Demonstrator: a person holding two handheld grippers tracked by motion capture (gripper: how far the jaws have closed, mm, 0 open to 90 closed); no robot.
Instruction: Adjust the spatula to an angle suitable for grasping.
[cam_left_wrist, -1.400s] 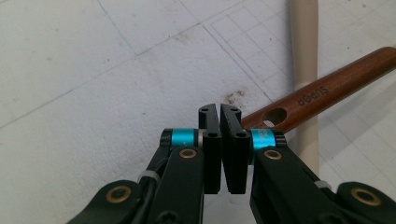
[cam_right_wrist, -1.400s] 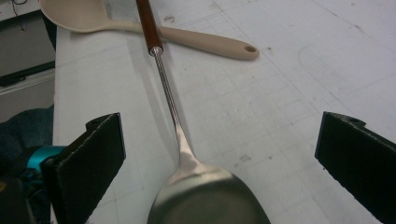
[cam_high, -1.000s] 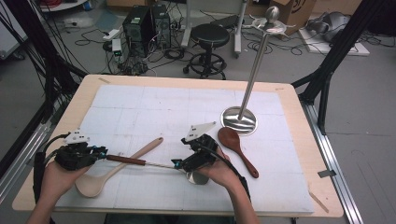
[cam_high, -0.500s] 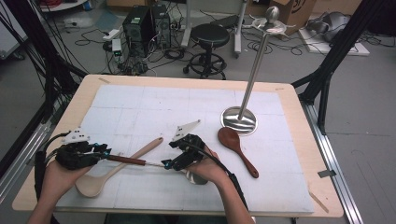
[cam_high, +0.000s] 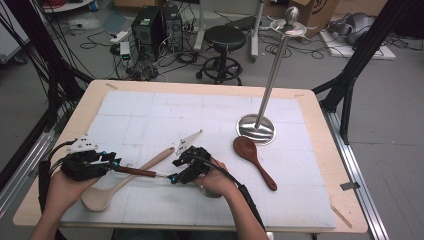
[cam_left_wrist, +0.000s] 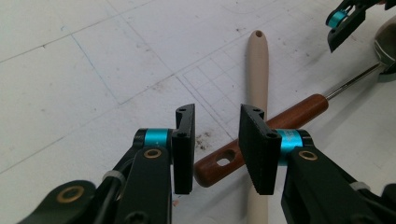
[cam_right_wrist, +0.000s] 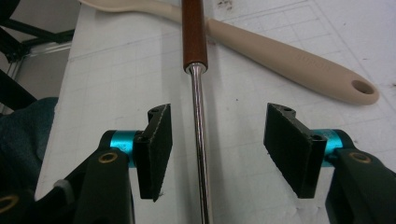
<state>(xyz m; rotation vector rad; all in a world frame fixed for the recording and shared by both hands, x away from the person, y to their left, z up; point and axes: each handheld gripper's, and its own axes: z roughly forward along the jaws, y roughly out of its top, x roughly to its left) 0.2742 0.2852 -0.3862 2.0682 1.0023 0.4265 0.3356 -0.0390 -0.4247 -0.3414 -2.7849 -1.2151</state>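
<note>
Glossy wood handle (cam_right_wrist: 194, 32) — polished metal shaft (cam_right_wrist: 200, 140)

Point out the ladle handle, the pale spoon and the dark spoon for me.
ladle handle (cam_left_wrist: 261, 134): left gripper view, brown wooden grip
pale spoon (cam_high: 97, 198): high view, its bowl
dark spoon (cam_high: 245, 147): high view, its bowl

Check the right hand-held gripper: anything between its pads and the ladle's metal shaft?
Nothing visible. The metal shaft runs straight through the gap of the right hand-held gripper, pads apart from it on both sides. The pale spoon lies farther out, under the wooden handle.
</note>
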